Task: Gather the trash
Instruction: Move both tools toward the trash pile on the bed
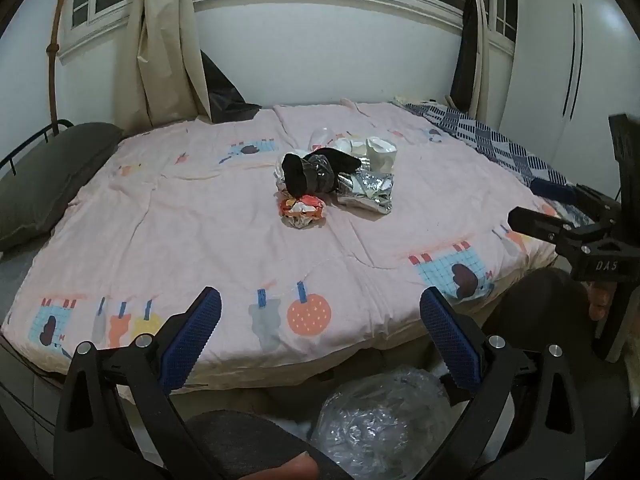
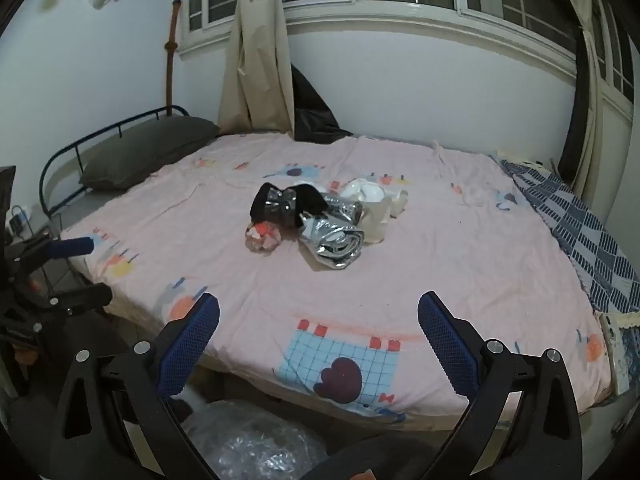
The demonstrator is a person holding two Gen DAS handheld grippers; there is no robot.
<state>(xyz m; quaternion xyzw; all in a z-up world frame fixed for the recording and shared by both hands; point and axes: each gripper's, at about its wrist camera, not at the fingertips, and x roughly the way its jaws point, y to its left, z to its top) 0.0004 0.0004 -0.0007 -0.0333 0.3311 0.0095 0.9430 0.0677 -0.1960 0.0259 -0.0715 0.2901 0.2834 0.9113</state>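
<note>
both tools are held released and empty: the left tool (image 1: 320,312) and the right tool (image 2: 319,316), at the lower edge of each frame over the near side of the bed (image 1: 200,216). the trash pile (image 1: 332,176) is seen at mid-frame, well apart, beside a crumpled foil wrapper (image 2: 334,246); a clear plastic bag (image 1: 380,420) lies below.

Bare quilt (image 1: 240,248) open up to trash pile (image 1: 336,176), nothing between
</note>
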